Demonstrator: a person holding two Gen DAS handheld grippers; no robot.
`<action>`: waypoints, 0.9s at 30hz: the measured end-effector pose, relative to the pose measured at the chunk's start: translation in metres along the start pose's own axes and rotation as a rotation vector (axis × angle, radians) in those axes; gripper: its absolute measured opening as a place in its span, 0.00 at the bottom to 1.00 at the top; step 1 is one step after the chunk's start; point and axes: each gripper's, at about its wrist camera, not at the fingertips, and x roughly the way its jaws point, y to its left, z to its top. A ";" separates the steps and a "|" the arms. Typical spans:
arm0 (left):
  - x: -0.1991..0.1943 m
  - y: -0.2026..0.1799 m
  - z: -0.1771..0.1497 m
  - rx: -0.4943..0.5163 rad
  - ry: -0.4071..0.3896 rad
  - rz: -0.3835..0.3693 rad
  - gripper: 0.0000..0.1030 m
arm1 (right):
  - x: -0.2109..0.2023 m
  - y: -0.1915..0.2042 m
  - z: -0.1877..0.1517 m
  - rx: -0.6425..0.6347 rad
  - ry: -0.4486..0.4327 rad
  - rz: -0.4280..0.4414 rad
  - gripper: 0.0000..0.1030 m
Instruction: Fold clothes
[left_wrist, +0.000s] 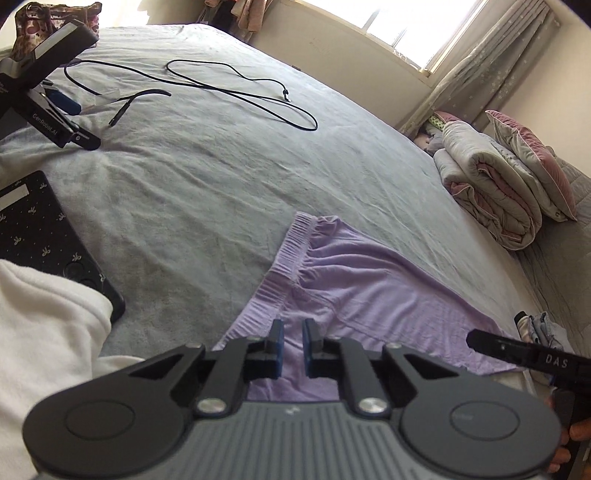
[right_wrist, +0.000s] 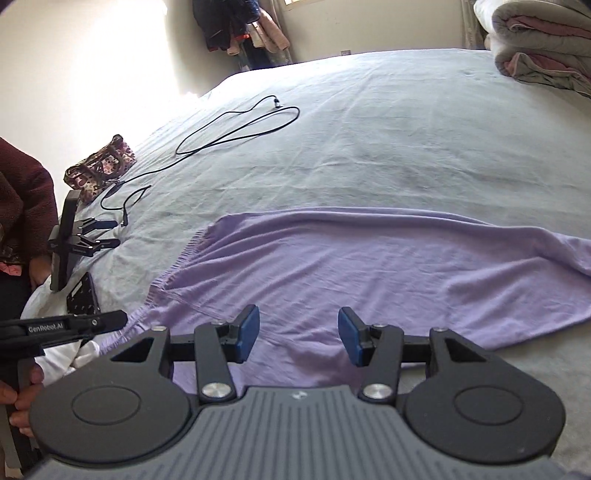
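Lilac garment (right_wrist: 369, 266) at lower centre: left gripper (left_wrist: 291, 345) nearly pressed together should pinch its edge; right gripper (right_wrist: 297, 334), jaws spread, must close first.

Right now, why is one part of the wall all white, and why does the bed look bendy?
In the right wrist view, sunlight washes out the wall, so nothing shows there. In the left wrist view the window glares the same way. Both fisheye views curve the bed, and the purple garment looks stretched near the edges.

Home bedroom: wide bed (right_wrist: 369, 122), folded quilts (left_wrist: 491, 192), curtained window (left_wrist: 476, 55), hanging clothes (right_wrist: 240, 29).
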 end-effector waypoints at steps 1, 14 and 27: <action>0.002 0.002 0.000 -0.003 0.010 -0.004 0.10 | 0.009 0.010 0.007 -0.005 0.008 0.023 0.50; 0.021 0.013 -0.006 -0.014 0.108 -0.077 0.06 | 0.126 0.091 0.069 0.072 0.149 0.071 0.48; 0.024 0.023 -0.004 -0.062 0.135 -0.090 0.05 | 0.176 0.118 0.056 -0.080 0.129 -0.231 0.33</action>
